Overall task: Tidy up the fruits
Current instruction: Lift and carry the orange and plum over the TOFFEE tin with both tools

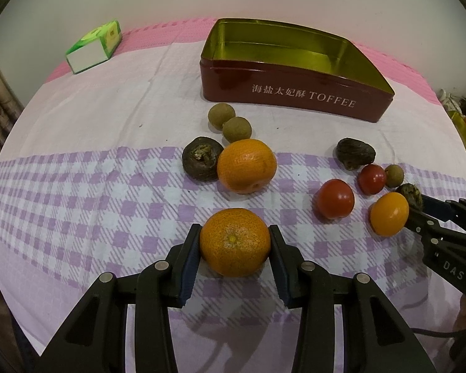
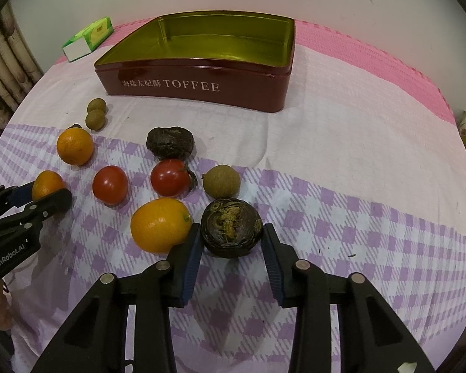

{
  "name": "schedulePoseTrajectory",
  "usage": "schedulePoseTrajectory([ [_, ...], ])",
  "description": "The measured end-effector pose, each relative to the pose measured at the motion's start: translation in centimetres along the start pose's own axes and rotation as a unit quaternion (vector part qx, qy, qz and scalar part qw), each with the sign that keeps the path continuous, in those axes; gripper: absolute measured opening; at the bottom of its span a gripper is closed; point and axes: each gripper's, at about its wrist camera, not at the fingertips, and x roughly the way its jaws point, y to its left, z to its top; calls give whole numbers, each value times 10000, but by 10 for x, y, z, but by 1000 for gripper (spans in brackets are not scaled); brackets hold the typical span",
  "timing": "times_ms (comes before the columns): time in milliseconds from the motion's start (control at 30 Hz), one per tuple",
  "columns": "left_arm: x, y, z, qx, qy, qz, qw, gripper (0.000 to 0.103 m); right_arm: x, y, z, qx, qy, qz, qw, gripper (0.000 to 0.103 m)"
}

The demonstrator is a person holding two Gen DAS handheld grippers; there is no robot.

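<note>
Sitting open, the toffee tin [image 1: 295, 96] holds no fruit inside.

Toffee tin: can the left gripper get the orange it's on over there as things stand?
Probably yes. The left gripper has its pads on the orange. The toffee tin is open and empty; a second orange and two small brown fruits lie between, so it would need lifting over them.

Home — checked tablecloth [image 1: 77, 186], curtain [image 2: 3, 71]
</note>
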Motion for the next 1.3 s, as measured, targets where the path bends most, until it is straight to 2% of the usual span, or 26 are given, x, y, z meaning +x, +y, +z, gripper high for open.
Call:
schedulePoseTrajectory([
  [400, -11, -4, 4, 100, -128, -61, 9998, 43, -20, -11, -3, 54, -96, -21, 9999, 35],
  [733, -31, -7, 19, 227, -351, -198, 9989, 43, -44, -23, 8, 20, -315, -11, 9995, 35],
  [867, -39, -3, 37, 217, -541, -271, 9979, 43, -55, -29, 17, -6, -458, -41, 9989, 35],
  [1000, -42, 0, 56, 259, -705, -173, 9970, 43, -62, -33, 29, -29, -575, -91, 9983, 35],
  [1300, -29, 0, 116, 397, -1085, -204, 9931, 43, -63, -39, 82, -35, -805, -102, 9967, 35],
])
